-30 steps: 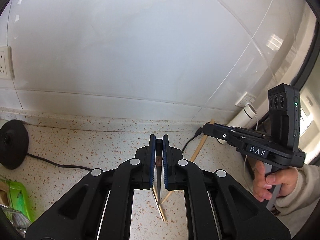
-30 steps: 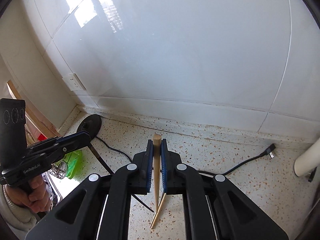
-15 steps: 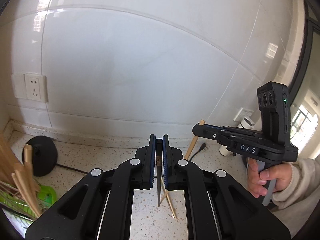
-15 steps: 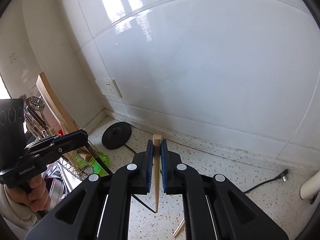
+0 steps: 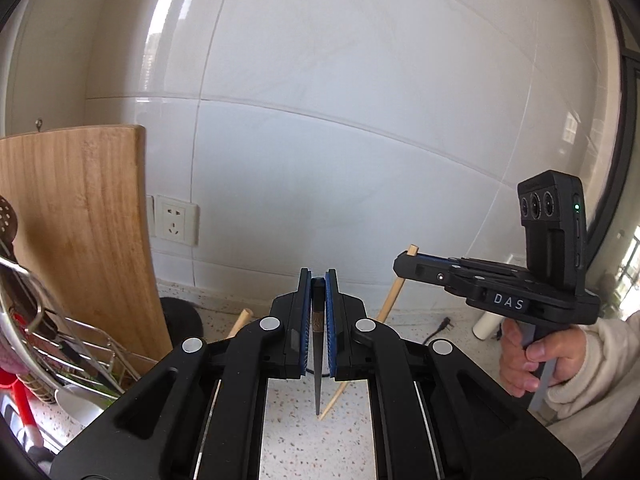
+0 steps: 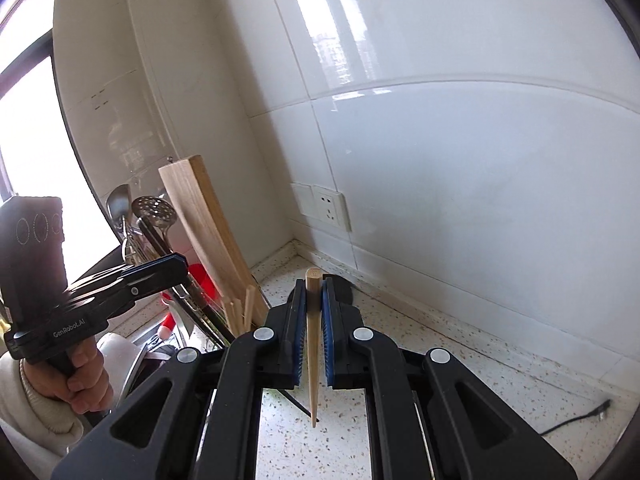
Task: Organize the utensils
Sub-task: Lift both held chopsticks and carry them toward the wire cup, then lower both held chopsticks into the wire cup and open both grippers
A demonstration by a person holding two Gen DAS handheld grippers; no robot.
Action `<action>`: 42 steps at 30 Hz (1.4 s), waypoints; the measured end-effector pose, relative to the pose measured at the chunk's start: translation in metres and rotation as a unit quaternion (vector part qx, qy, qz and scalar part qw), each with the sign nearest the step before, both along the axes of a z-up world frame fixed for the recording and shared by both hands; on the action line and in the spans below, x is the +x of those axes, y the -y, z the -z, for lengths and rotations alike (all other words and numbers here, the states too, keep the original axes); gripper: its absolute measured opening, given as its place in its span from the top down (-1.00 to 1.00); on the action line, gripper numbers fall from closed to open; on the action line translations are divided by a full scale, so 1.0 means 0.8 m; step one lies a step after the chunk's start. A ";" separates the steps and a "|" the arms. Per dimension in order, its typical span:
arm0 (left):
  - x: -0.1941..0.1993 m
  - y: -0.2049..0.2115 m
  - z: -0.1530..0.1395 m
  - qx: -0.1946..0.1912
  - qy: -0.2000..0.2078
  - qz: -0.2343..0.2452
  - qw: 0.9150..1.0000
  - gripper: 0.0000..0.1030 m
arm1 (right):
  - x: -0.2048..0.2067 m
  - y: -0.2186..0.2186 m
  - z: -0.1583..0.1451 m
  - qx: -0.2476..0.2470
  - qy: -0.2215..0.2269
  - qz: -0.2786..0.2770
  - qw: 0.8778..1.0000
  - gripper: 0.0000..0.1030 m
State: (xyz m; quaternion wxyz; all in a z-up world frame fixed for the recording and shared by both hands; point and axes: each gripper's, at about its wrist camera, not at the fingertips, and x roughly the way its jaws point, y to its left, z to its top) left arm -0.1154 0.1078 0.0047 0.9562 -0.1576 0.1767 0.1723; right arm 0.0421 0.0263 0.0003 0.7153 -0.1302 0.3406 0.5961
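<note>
My left gripper (image 5: 318, 276) is shut on a dark chopstick (image 5: 318, 364) that hangs tip-down over the speckled counter (image 5: 352, 420). In the right wrist view that gripper (image 6: 176, 264) shows at the left, held by a hand in a cream sleeve. My right gripper (image 6: 313, 284) is shut on a pale wooden chopstick (image 6: 313, 360), also tip-down. From the left wrist view, the right gripper (image 5: 404, 264) sits to the right with the pale chopstick (image 5: 390, 304) slanting below it. Several wooden chopsticks (image 6: 240, 312) stand in the dish rack (image 5: 80, 340) on the left.
A wooden cutting board (image 5: 80, 220) leans against the corner wall behind the rack, with a slotted spoon (image 6: 154, 212) and ladle beside it. A wall socket (image 5: 176, 224), a black round base (image 5: 180, 320) and a loose black plug (image 6: 596, 408) lie along the tiled wall.
Both grippers rose and swung left toward the corner, each still shut on its chopstick. The cutting board, rack and utensils came into view, and the counter dropped lower in frame.
</note>
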 end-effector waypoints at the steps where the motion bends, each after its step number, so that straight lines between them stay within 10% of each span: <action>1: -0.007 -0.001 -0.004 0.005 0.001 -0.004 1.000 0.89 | -0.005 -0.005 -0.004 0.004 0.001 -0.006 1.000 0.91; 25: -0.113 -0.054 -0.050 0.066 -0.002 -0.054 0.996 0.88 | -0.106 -0.118 -0.042 0.073 0.012 -0.083 0.994 0.91; 42: -0.107 -0.066 -0.007 0.079 -0.037 -0.045 0.995 0.88 | -0.120 -0.137 0.032 0.032 0.031 -0.084 0.995 0.91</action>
